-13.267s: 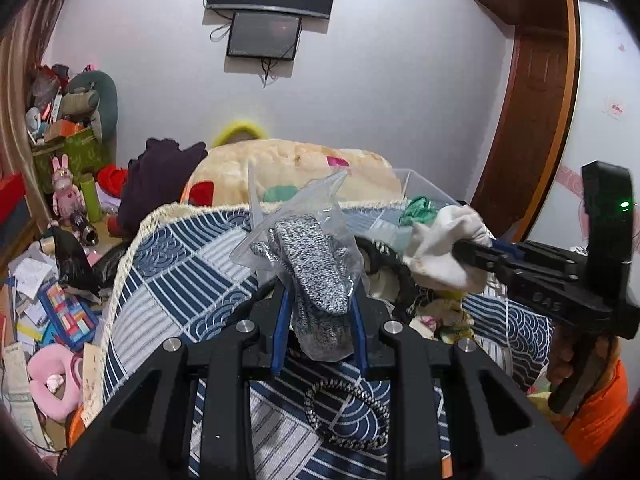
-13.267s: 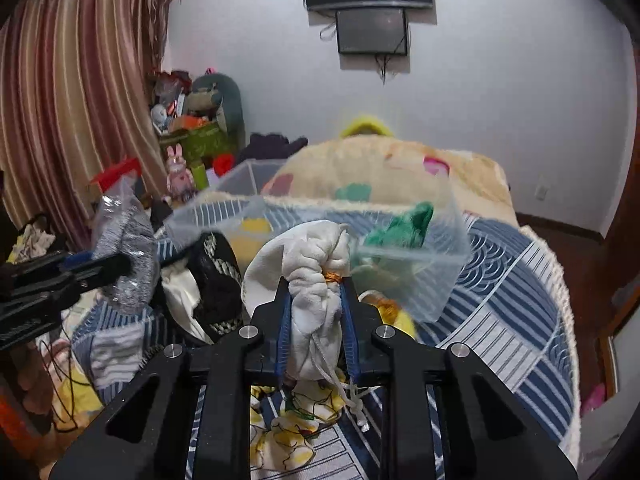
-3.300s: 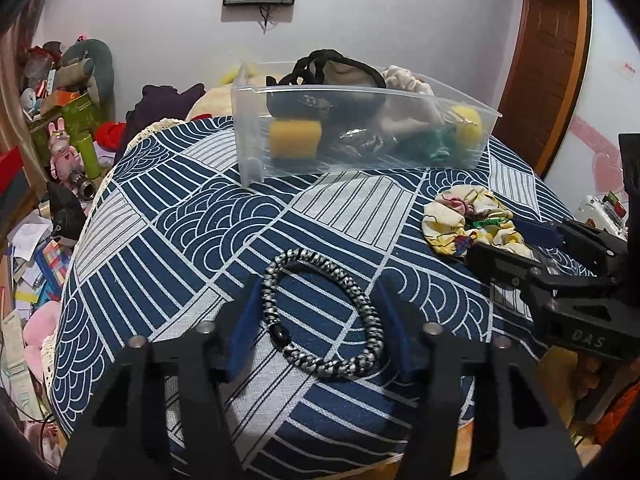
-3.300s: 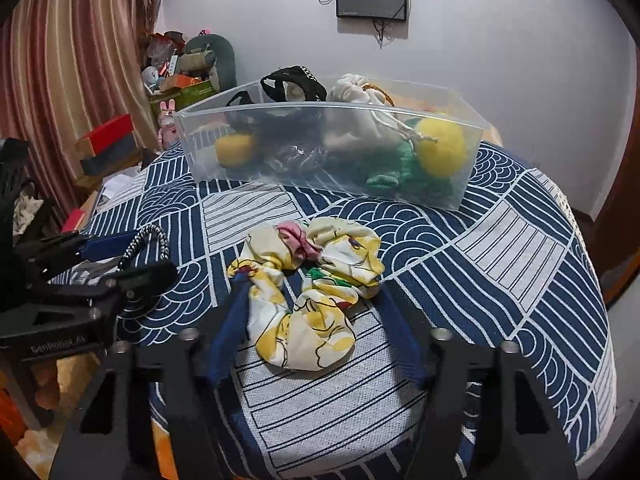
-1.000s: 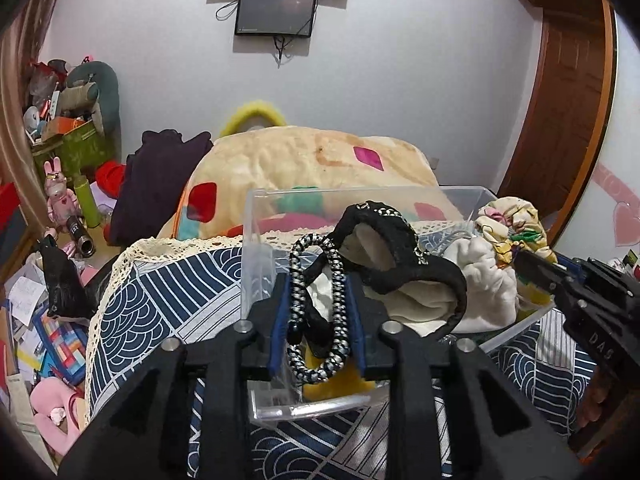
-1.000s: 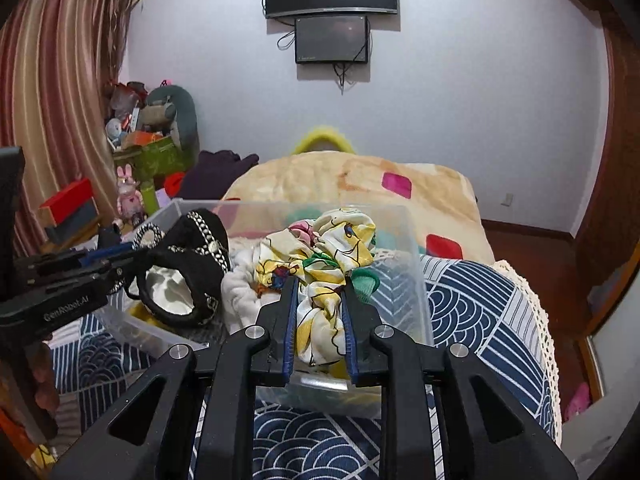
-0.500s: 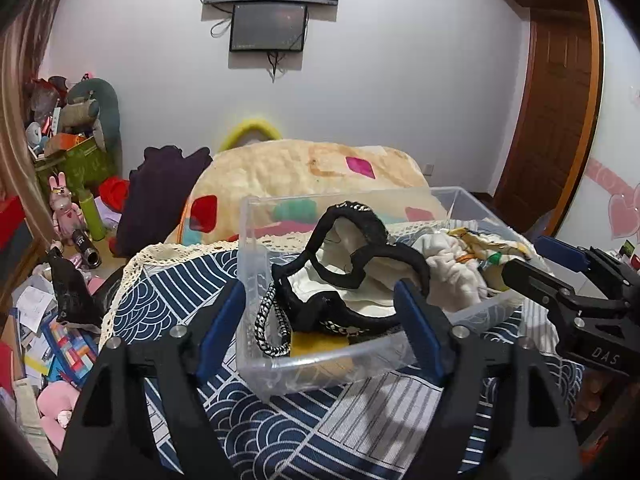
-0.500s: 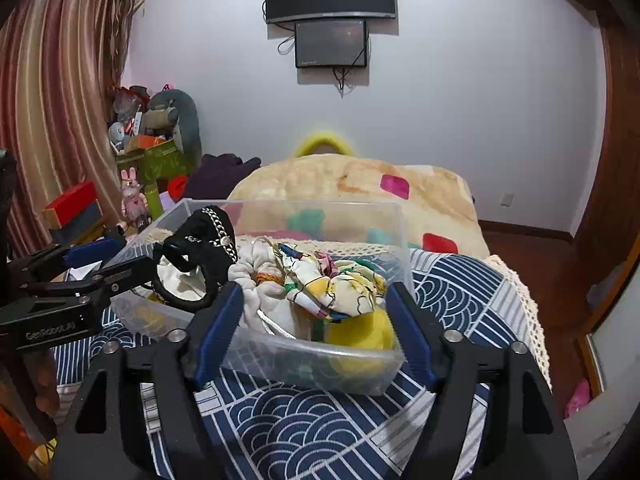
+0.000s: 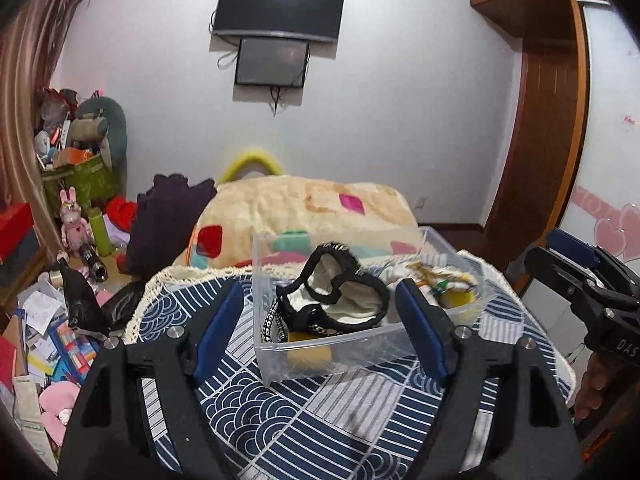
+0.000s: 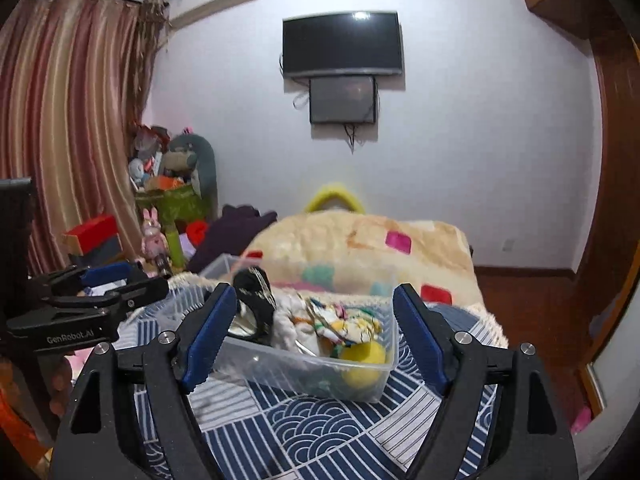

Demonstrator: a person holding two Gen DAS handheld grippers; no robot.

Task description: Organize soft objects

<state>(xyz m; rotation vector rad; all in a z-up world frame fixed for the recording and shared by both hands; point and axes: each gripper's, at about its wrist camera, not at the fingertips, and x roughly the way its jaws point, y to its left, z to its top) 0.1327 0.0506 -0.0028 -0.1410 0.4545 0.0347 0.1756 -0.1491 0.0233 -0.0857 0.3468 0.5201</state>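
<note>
A clear plastic bin (image 9: 348,350) stands on the blue patterned table and also shows in the right wrist view (image 10: 280,364). It holds a black strap item (image 9: 332,292), a speckled cord bracelet (image 9: 270,322), a yellow floral scrunchie (image 10: 344,324), white cloth and a yellow ball (image 10: 362,364). My left gripper (image 9: 320,332) is open and empty, back from the bin's near side. My right gripper (image 10: 310,336) is open and empty, also back from the bin. Each gripper shows at the other view's edge.
The table's blue and white cloth (image 9: 304,412) has a lace edge (image 9: 160,280). A blanket-covered bed (image 9: 304,208) lies behind the bin. Clutter, toys and boxes (image 9: 60,280) fill the floor at left. A wooden door (image 9: 544,140) is at right.
A second ago both grippers held the bracelet and scrunchie over the bin. They opened, dropping these in, and have since pulled back and up from the bin.
</note>
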